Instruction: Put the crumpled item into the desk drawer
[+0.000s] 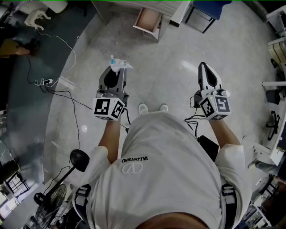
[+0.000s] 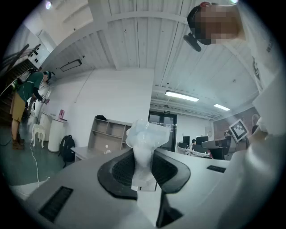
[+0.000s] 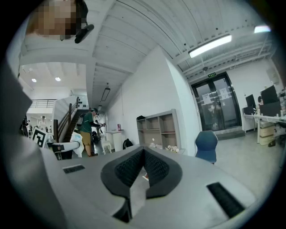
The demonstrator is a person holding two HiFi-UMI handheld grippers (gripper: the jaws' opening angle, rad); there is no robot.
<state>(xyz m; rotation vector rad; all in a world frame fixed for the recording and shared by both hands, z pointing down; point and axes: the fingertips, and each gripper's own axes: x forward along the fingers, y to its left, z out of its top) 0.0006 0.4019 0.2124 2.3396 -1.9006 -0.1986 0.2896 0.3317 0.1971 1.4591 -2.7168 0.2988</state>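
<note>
My left gripper point(image 1: 115, 71) is shut on a crumpled white item point(image 1: 119, 64), which sticks out past its tips. In the left gripper view the crumpled item point(image 2: 145, 150) stands upright, pinched between the dark pads point(image 2: 120, 172). My right gripper point(image 1: 206, 68) is held level at the right, its jaws shut with nothing between them; the right gripper view shows its pads point(image 3: 129, 168) meeting at the tip point(image 3: 143, 151). An open desk drawer point(image 1: 148, 20) lies ahead on the far side of the floor, under a white desk point(image 1: 134, 5).
A blue chair point(image 1: 205, 12) stands right of the drawer. Black cables point(image 1: 58, 91) and a power strip point(image 1: 46, 82) lie on the floor at the left. A fan point(image 1: 53, 197) stands near my left side. Desks and chairs point(image 1: 273, 120) line the right edge. Open shelving point(image 3: 161, 129) stands ahead.
</note>
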